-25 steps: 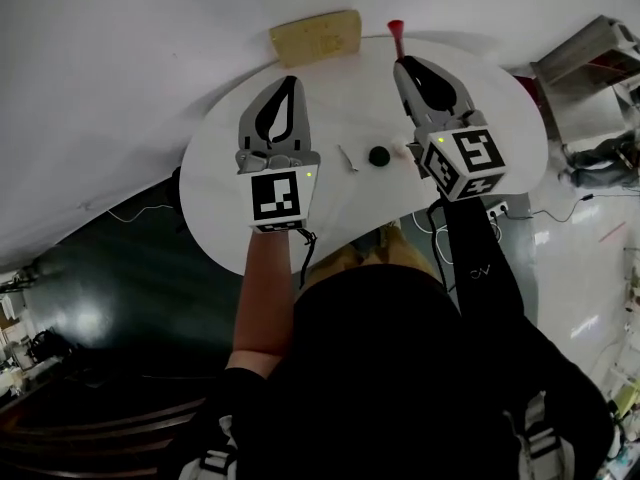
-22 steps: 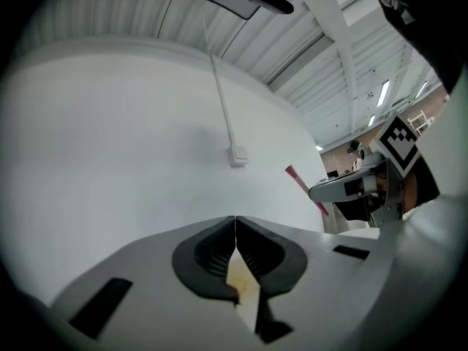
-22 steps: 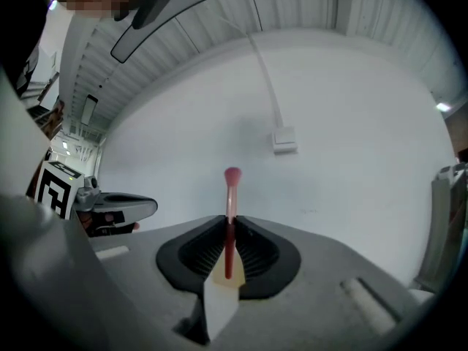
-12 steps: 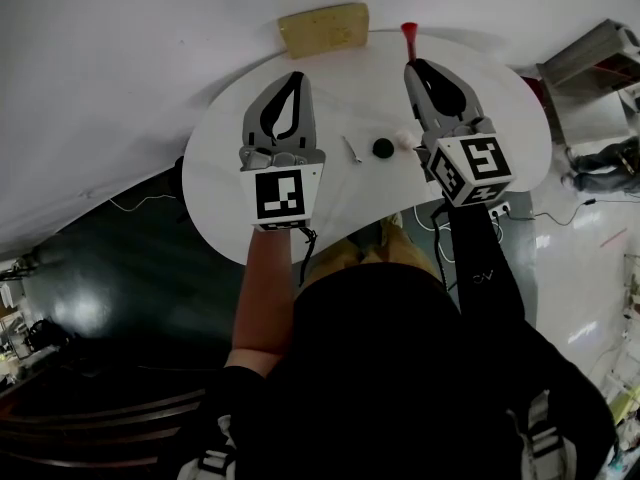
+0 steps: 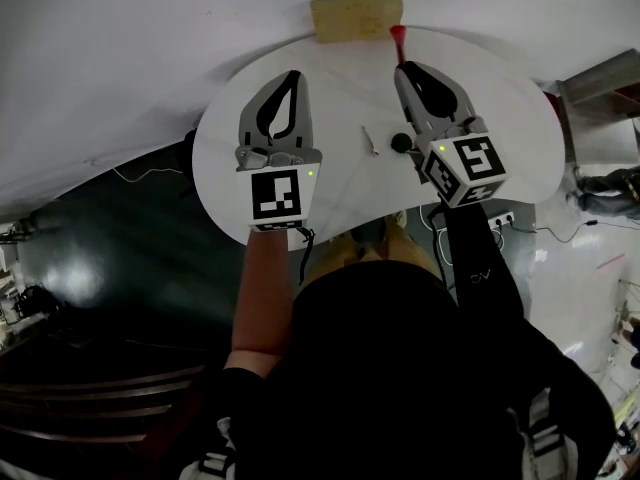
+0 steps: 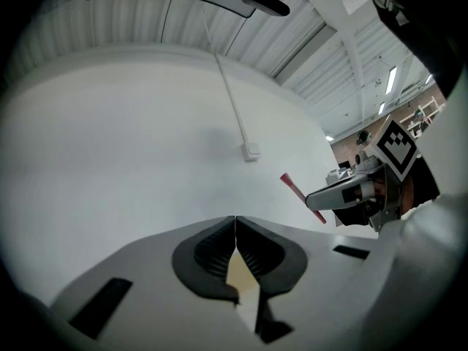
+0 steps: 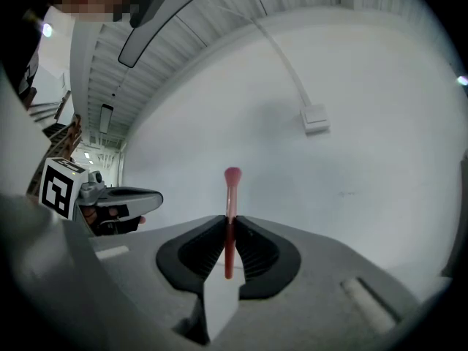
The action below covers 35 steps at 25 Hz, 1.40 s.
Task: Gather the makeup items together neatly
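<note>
left hand-held gripper (image 6: pixel 235 224): jaws closed on each other, nothing between them, hovers over the left part of the table
right hand-held gripper (image 7: pixel 229 224): clamped on the makeup brush handle
makeup brush (image 7: pixel 232 190): in the right jaws, pink head sticks out past the tips, over the far table edge
black round item (image 5: pixel 401 142): on the table, just beside the right hand-held gripper
thin silver item (image 5: pixel 370 141): lies on the table between the two grippers, near the black round item
tan pad (image 5: pixel 355 16): at the far table edge, just left of the brush head
table (image 5: pixel 225 163): white, rounded
</note>
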Tool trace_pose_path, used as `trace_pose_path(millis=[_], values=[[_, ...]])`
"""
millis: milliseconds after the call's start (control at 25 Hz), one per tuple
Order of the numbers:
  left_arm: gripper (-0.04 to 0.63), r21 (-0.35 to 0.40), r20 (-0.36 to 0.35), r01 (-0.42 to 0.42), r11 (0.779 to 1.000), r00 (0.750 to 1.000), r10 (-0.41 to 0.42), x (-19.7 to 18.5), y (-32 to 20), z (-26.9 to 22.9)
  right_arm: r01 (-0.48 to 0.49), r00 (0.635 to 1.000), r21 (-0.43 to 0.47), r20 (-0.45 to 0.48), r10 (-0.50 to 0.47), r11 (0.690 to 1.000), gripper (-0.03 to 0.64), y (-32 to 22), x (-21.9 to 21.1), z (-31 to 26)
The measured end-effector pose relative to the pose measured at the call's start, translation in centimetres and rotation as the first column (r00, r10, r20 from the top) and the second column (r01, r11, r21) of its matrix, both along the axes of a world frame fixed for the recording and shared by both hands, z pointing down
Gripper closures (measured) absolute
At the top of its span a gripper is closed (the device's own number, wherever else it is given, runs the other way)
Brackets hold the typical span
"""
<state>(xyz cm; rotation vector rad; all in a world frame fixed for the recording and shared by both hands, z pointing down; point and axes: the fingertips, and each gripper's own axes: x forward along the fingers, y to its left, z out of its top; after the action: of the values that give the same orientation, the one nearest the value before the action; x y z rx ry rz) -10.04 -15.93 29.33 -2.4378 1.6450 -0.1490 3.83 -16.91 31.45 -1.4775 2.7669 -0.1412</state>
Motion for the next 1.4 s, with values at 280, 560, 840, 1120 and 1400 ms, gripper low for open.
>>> trace_pose_path(millis=[280, 560, 840, 1120, 1400], values=[[0.586, -0.014, -0.012, 0.013, 1.0, 1.0, -0.013, -1.1, 0.4, 0.5, 0.02, 1.0, -0.045, 0.006, -0.019, 0.999, 0.569, -0.5, -1.2, 1.8], [0.586, -0.049, -0.011, 0.024, 0.999, 1.0, -0.025, -1.9, 0.5, 2.2, 0.088, 0.995, -0.291, -0.016, -0.096, 0.953, 0.569, 0.6, -5.8, 11.2], [0.586, -0.109, 0.017, 0.031, 0.994, 0.999, -0.029, -2.5, 1.2, 4.9, 0.114, 0.987, -0.603, -0.025, -0.161, 0.79, 0.569, 4.8, -9.6, 24.6], [0.586, -0.148, 0.03, 0.042, 0.988, 0.999, -0.038, -3.8, 2.1, 6.6, -0.017, 0.991, -0.768, -0.095, -0.089, 0.64, 0.569, 5.9, -9.8, 32.7], [0.586, -0.169, 0.032, 0.045, 0.985, 0.999, -0.04, -4.7, 2.5, 7.4, -0.073, 0.985, -0.784, -0.155, -0.08, 0.616, 0.542, 5.6, -9.8, 34.4]])
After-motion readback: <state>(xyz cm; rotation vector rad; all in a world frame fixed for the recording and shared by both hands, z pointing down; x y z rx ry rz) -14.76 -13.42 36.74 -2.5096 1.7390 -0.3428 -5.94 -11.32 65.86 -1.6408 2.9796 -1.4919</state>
